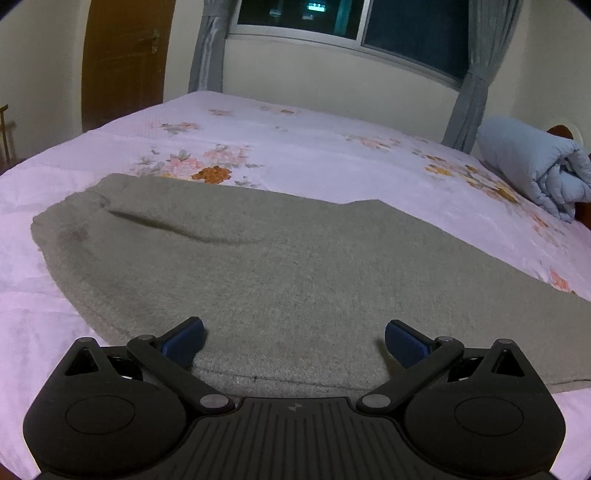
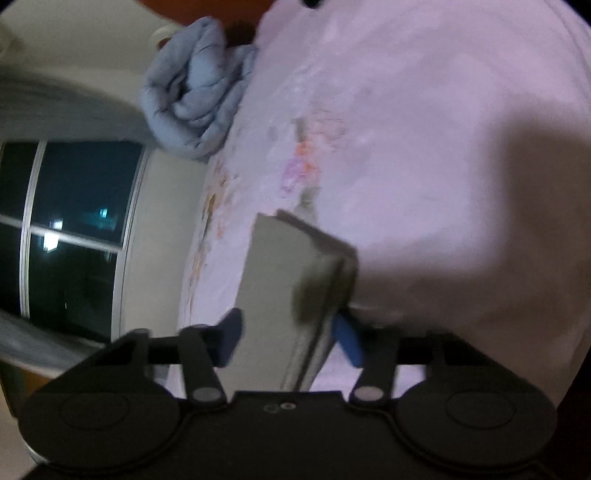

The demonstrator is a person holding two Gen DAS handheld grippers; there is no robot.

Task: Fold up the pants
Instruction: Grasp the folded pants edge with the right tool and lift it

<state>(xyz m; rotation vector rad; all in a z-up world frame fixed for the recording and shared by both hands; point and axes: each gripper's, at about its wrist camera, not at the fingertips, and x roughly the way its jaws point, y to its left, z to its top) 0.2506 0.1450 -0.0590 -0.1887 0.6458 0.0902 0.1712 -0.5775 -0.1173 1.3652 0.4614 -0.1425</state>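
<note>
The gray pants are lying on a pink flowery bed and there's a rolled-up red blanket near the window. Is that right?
Almost. The rolled-up blanket is light blue, not red; the left wrist view shows it clearly at the far right of the bed. The rest holds: the gray pants lie on the pink flowery bed, and the blanket sits near the window.

I see my left gripper (image 1: 294, 339) low over the soft grey pants (image 1: 295, 266), with its two blue fingertips (image 1: 184, 338) wide apart and nothing between them. The pants lie flat on the pink flowery bed sheet (image 1: 295, 147). A rolled pale blue blanket (image 1: 532, 166) sits far right.
</note>
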